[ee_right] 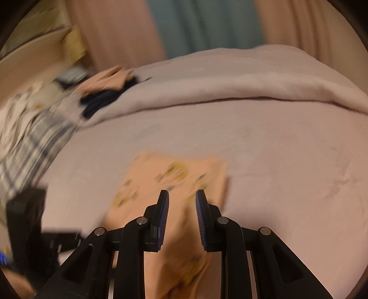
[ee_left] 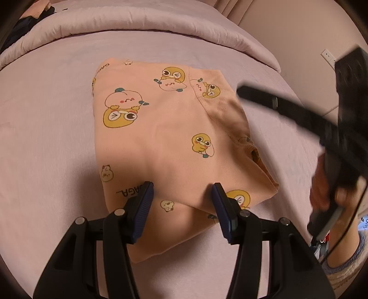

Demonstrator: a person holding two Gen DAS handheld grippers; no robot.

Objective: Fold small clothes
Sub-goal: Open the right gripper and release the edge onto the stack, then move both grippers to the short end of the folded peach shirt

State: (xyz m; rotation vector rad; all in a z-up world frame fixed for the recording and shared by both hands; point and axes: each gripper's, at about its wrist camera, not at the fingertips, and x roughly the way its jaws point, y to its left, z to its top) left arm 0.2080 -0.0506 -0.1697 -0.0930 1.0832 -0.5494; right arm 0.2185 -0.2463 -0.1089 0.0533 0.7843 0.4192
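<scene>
A folded peach garment [ee_left: 165, 138] printed with yellow cartoon ducks lies flat on the pink bed sheet [ee_left: 46, 138]. My left gripper [ee_left: 182, 189] stands open over its near edge, one blue pad on each side of a flat stretch of cloth and no fabric pinched. My right gripper [ee_left: 243, 92], blurred and held by a hand [ee_left: 322, 191], hovers above the garment's right side. In the right wrist view my right gripper [ee_right: 182, 195] shows a narrow gap with nothing in it, and the garment [ee_right: 174, 174] lies below and ahead. The left gripper [ee_right: 25, 218] is a dark blur at lower left.
A rolled pink duvet [ee_left: 138, 20] runs across the back of the bed. A pile of other clothes, plaid [ee_right: 27, 142] and dark navy [ee_right: 103, 99], sits at the bed's far left. Curtains hang behind. A wall socket [ee_left: 327, 55] is at the right.
</scene>
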